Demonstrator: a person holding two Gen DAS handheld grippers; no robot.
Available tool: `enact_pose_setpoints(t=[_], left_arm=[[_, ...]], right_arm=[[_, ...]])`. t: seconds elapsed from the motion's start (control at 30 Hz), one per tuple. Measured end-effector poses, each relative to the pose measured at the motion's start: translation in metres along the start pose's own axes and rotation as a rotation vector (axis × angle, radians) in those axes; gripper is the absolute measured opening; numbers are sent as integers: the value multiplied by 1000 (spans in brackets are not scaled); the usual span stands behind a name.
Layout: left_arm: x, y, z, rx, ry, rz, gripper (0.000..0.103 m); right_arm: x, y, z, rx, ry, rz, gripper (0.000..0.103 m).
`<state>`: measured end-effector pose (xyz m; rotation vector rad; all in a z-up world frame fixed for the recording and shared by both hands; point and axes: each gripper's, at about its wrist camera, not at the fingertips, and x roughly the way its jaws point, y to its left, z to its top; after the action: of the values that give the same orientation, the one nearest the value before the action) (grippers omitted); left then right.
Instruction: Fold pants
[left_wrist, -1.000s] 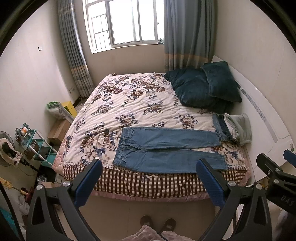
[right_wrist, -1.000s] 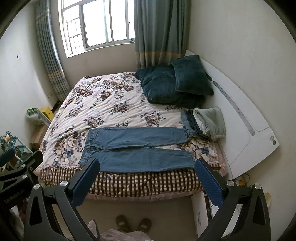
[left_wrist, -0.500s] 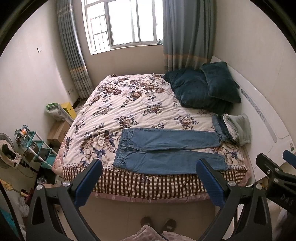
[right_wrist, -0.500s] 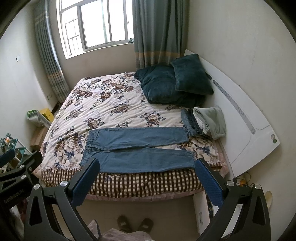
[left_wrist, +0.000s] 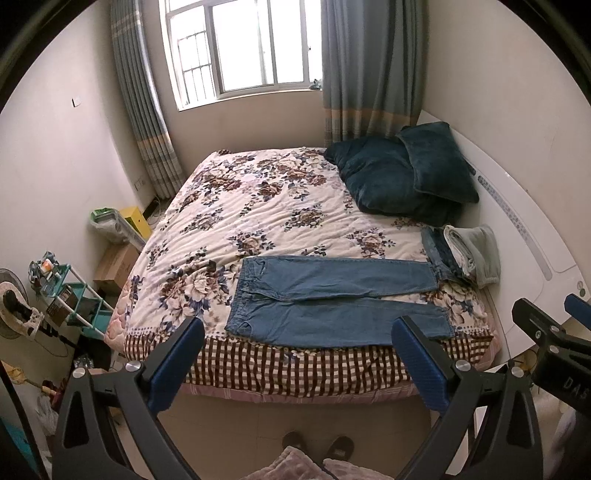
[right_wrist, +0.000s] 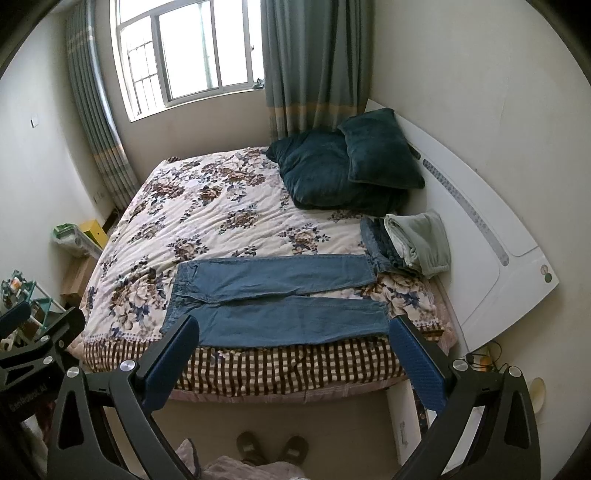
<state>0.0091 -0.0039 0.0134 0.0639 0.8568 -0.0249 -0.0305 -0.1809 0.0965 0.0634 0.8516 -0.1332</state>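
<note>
Blue jeans (left_wrist: 332, 302) lie flat on the bed (left_wrist: 258, 206), along the bed's near edge, waistband toward the bed's left side, legs side by side running toward the headboard (left_wrist: 517, 221); near leg sits just above the checked border (left_wrist: 295, 365). Left gripper (left_wrist: 299, 354) hangs in the air off the bed's near edge, jaws spread wide, nothing between them, well apart from the jeans. Right gripper (right_wrist: 291, 350) likewise off the near edge, jaws released and empty. Folded clothes stack (right_wrist: 413, 243) rests on the bed by the headboard, touching the far leg's cuff. Two dark teal pillows (right_wrist: 343, 170) sit at the bed's head end beyond the stack. Slippers (right_wrist: 271, 448) on the floor below the bed's near edge
</note>
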Motion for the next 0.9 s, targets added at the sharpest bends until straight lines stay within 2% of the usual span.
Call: enact_pose_setpoints(t=[0.4, 0.6, 0.9], left_arm=[[-1, 1, 0, -3, -1, -3, 103], [-2, -6, 19, -5, 2, 2, 103], [-1, -6, 16, -22, 2, 10, 103]], right_arm=[[-1, 0, 2, 1, -2, 4, 103], [-2, 1, 3, 0, 1, 9, 103], [-5, 8, 6, -8, 6, 20, 103]])
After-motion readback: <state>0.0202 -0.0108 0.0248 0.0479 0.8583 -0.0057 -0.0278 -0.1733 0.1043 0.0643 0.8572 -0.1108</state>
